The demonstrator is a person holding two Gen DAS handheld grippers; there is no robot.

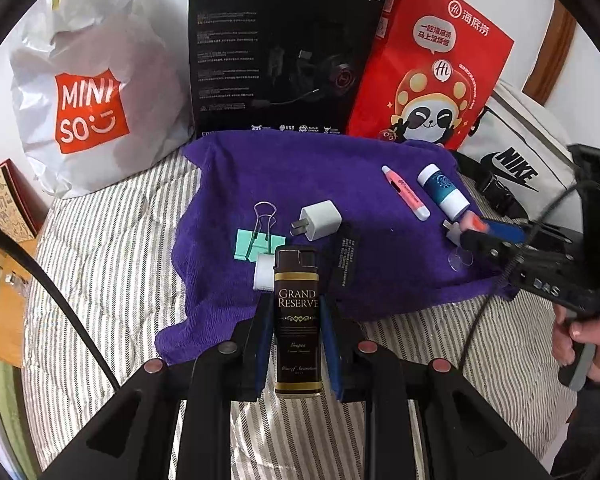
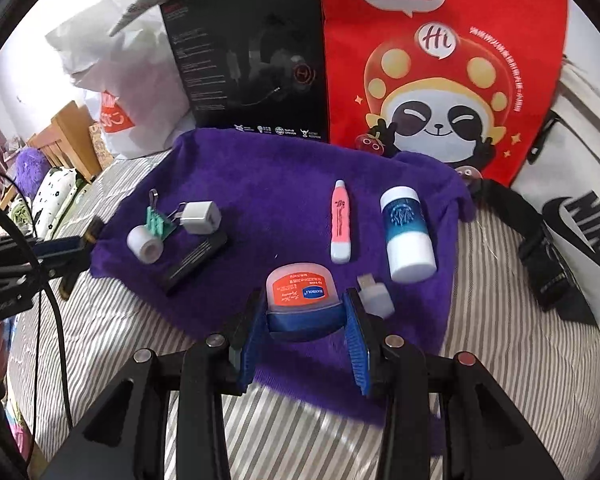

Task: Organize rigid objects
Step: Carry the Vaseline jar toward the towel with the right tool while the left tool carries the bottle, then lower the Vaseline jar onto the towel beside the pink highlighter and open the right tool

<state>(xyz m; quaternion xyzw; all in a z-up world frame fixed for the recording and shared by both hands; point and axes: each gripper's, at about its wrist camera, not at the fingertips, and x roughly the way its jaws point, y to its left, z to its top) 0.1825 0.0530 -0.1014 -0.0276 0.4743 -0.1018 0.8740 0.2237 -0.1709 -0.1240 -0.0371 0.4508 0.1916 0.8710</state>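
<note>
Lighter (image 1: 297,322) and balm jar (image 2: 302,286) are both in hand: the left gripper (image 1: 296,344) is clamped on the dark lighter over the near edge of the purple towel (image 1: 332,168), and the right gripper (image 2: 306,320) pinches the small orange-lidded jar. Already lying on the towel are a charger plug (image 2: 200,217), binder clip (image 1: 260,236), tape roll (image 2: 145,244), pink pen (image 2: 341,222) and white-and-blue bottle (image 2: 407,236). By my reckoning the sorting is midway, with two pieces left to set down.

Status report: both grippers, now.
Left gripper shut on Grand Reserve bottle. Right gripper shut on orange balm tub. USB adapter beside right fingers.
</note>
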